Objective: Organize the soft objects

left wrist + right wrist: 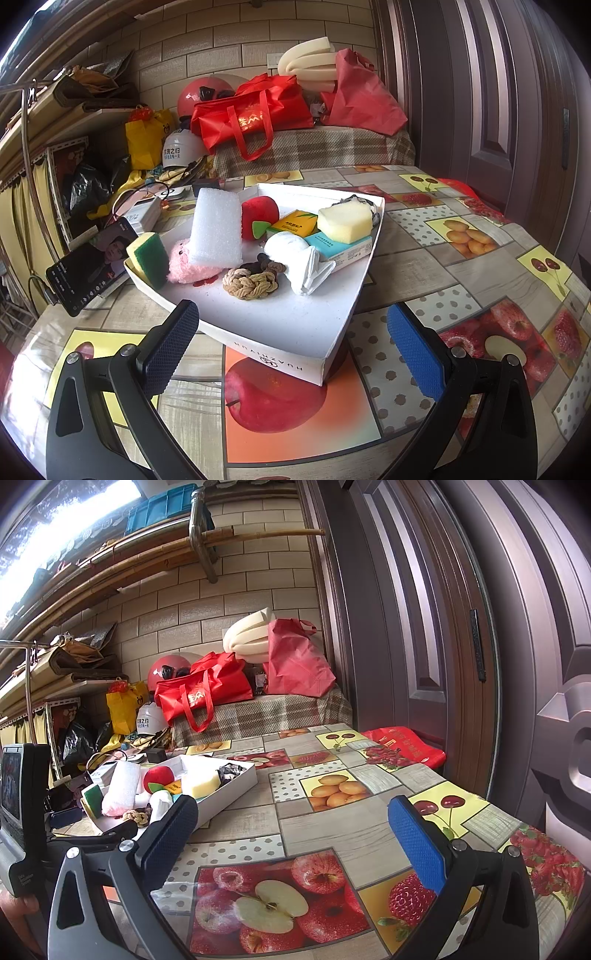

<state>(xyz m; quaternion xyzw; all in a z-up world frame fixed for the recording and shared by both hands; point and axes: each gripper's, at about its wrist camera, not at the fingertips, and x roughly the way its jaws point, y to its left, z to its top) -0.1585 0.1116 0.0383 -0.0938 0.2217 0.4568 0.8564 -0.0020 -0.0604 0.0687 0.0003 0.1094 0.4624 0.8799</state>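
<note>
A white shallow box [295,325] on the table holds soft things: a white foam block [218,229], a red plush apple [258,216], a yellow sponge [345,221], a green-and-yellow scouring sponge [149,258], a pink plush [184,267], a braided rope knot [251,284], a white cloth [303,258] and tissue packs [295,223]. My left gripper [291,347] is open and empty, just in front of the box's near corner. My right gripper [291,834] is open and empty over bare tablecloth, right of the box [229,794].
A phone [85,266] leans at the box's left. A fruit-print tablecloth [332,830] covers the table. Red bags [255,114], helmets and foam rolls sit on a bench behind. A dark door [424,627] stands on the right. The left gripper's body [22,812] shows at the far left.
</note>
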